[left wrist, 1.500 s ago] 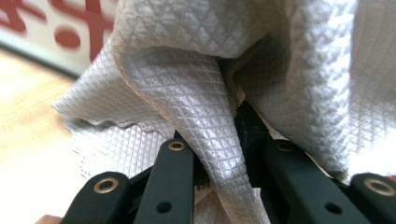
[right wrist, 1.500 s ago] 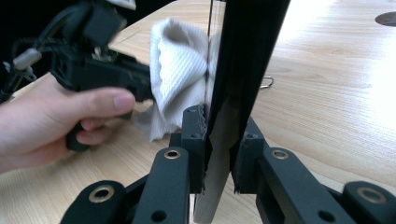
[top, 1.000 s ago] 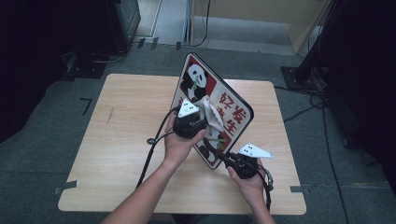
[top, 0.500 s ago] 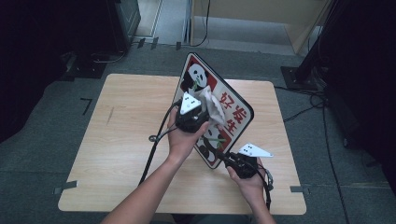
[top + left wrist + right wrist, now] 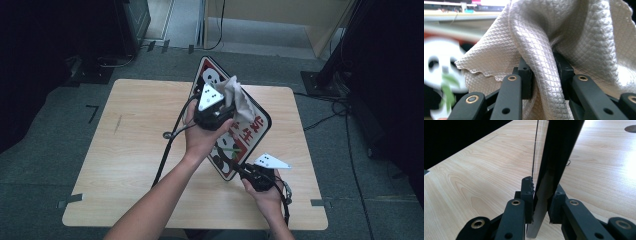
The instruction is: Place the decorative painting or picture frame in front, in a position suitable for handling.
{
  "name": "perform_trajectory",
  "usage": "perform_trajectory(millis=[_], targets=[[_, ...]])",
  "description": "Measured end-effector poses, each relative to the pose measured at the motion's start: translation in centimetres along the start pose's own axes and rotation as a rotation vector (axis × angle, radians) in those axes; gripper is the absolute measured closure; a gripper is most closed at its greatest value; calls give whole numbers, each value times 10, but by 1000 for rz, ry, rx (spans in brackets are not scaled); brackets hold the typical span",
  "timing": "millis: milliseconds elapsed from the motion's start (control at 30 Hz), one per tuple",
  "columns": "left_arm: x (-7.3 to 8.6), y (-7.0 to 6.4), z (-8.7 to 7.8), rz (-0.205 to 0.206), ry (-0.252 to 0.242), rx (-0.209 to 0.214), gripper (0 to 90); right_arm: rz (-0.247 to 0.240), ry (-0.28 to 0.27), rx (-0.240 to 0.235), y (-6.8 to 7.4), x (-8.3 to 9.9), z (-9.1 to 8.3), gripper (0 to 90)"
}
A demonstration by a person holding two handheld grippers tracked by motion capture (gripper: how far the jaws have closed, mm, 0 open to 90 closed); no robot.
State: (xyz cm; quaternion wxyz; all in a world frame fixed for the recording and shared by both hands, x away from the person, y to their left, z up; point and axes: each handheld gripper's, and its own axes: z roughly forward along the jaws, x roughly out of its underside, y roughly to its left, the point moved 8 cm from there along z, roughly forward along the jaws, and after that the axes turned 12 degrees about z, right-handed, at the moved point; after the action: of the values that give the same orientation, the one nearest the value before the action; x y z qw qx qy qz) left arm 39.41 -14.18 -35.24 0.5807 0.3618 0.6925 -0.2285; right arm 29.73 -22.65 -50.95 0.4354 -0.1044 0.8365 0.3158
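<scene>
We see the left gripper held up over the middle of the surface, its jaws closed on a fold of beige cloth. In the left gripper view the cloth bunches between the two black jaws and spills over them — a thin woven fabric with a fine diamond waffle pattern, a slight sheen and a scalloped hem. Behind it, blurred, sits a white panda face with a green sprig.

The right gripper is at the near right, its jaws clamped on the near corner of a flat sign board. In the right gripper view the board runs edge-on up from between the jaws, thin and rigid with a dark back face; the left jaw's serrated pad presses against it.

The board stands tilted on that corner above the surface, a rounded square turned like a diamond, with a black border, red panels and white panda figures. Large Chinese characters run across it — we cannot read them reliably at this size. The cloth rests against the board's upper face, toward its far corner.

The surface is pale wood-grain laminate, rectangular, with a small round grommet left of the left hand. Grey carpet floor surrounds it.
</scene>
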Motion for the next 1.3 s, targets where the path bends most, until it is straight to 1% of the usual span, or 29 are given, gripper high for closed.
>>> perform_trajectory(millis=[33, 67, 100, 133, 200, 233, 267, 300, 333, 433, 467, 500, 533, 567, 600, 667, 733, 767, 800, 833, 933, 1033, 1067, 1133, 1167, 1200, 1300], targets=[[8, -1, -1, -3, 7, -1, 721, 0, 0, 0, 0, 0, 0, 783], [22, -2, -2, -16, 22, 4, 720, -1, -1, 0, 0, 0, 0, 783], [31, -2, -3, -24, 33, 7, 720, 1, -1, -1, 0, 0, 0, 783], [44, -3, -4, -49, 40, 13, 720, 2, -1, 0, 0, 0, 0, 783], [59, -3, -6, -84, 49, 20, 719, 1, -1, 1, 0, 0, 0, 783], [61, -3, -7, -88, 53, 23, 719, 0, -1, 2, 1, 0, 0, 783], [61, -4, -7, -83, 56, 14, 722, 0, -3, 3, 1, 0, 1, 783], [59, -5, -7, -69, 63, 4, 735, -5, -3, 6, 1, 0, 1, 783], [53, -7, -8, -50, 57, -2, 736, -9, -3, 7, 2, 0, 1, 783], [33, -15, -8, -27, 30, 22, 729, -6, -1, 7, 2, 0, 1, 782], [24, -17, -7, -18, 24, 23, 729, -5, 0, 7, 2, 0, 1, 782], [18, -19, -6, -17, 15, 23, 726, -4, 0, 7, 2, 0, 1, 782], [7, -20, -5, -12, 6, 26, 725, -4, -2, 5, 2, 0, 1, 782], [4, -21, -5, -10, 1, 29, 724, -1, -2, 5, 2, 0, 1, 782], [-5, -22, -5, -8, -12, 33, 723, -1, -3, 4, 2, 0, 1, 782], [-16, -24, -5, 0, -27, 39, 716, -5, -3, 5, 2, 0, 1, 782], [-19, -26, -5, -3, -29, 52, 709, -8, -3, 6, 2, 0, 1, 782], [-17, -27, -5, -5, -24, 63, 706, -9, -2, 7, 2, 0, 1, 782], [-12, -30, -6, -15, -16, 90, 701, -9, -2, 7, 2, 0, 1, 782], [-7, -31, -6, -18, -6, 102, 695, -7, -2, 6, 2, 0, 1, 782], [22, -36, -8, -20, 40, 119, 684, -1, -2, 4, 2, 0, 1, 782], [48, -37, -11, -34, 67, 126, 680, 1, 2, 4, 2, 0, 1, 782], [58, -37, -12, -43, 85, 125, 681, 1, 2, 5, 2, 0, 1, 782], [64, -37, -13, -48, 94, 127, 673, -8, -1, 9, 2, 0, 2, 782], [64, -36, -14, -49, 97, 125, 668, -11, -3, 10, 2, 0, 2, 782], [62, -36, -14, -39, 104, 117, 668, -11, -3, 11, 3, 0, 2, 782], [49, -37, -13, -20, 92, 108, 654, -9, -1, 12, 4, 0, 3, 782]])
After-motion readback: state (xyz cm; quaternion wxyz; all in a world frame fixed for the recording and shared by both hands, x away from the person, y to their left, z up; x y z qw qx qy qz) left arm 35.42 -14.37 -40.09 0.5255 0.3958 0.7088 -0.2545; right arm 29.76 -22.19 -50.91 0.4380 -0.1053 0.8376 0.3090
